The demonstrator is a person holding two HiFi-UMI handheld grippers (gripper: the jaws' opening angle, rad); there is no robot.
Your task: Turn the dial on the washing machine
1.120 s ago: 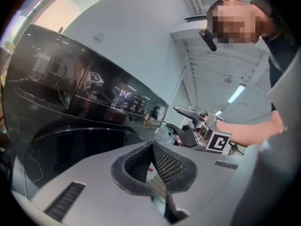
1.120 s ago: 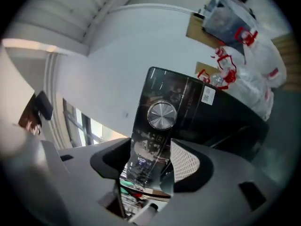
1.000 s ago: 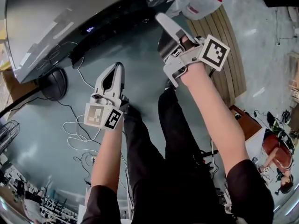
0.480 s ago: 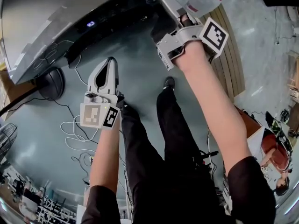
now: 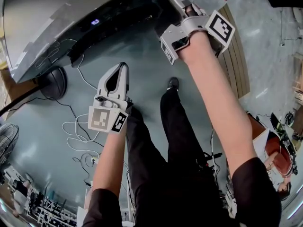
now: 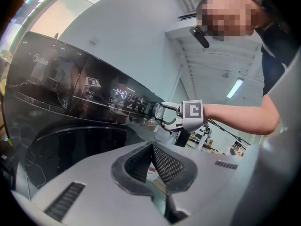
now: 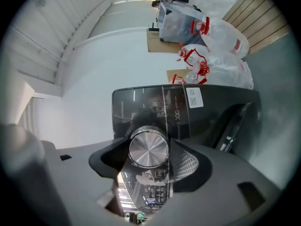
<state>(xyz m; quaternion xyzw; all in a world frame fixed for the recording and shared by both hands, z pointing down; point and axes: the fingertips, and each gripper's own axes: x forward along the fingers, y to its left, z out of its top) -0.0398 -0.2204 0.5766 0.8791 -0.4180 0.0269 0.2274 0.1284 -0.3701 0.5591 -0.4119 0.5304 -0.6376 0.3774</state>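
A person stands at one dark washing machine (image 5: 47, 13) holding two tools. The right tool (image 7: 150, 163) reaches up to the control panel (image 6: 70, 88), its jaws spread wide on either side of the single silver dial (image 7: 148, 147). The pads do not appear to press on the dial, so this looks like lining up for a grip before turning. The left tool (image 5: 120, 68) hangs lower, away from the panel, jaws together and empty, seemingly kept clear because one tool suffices.
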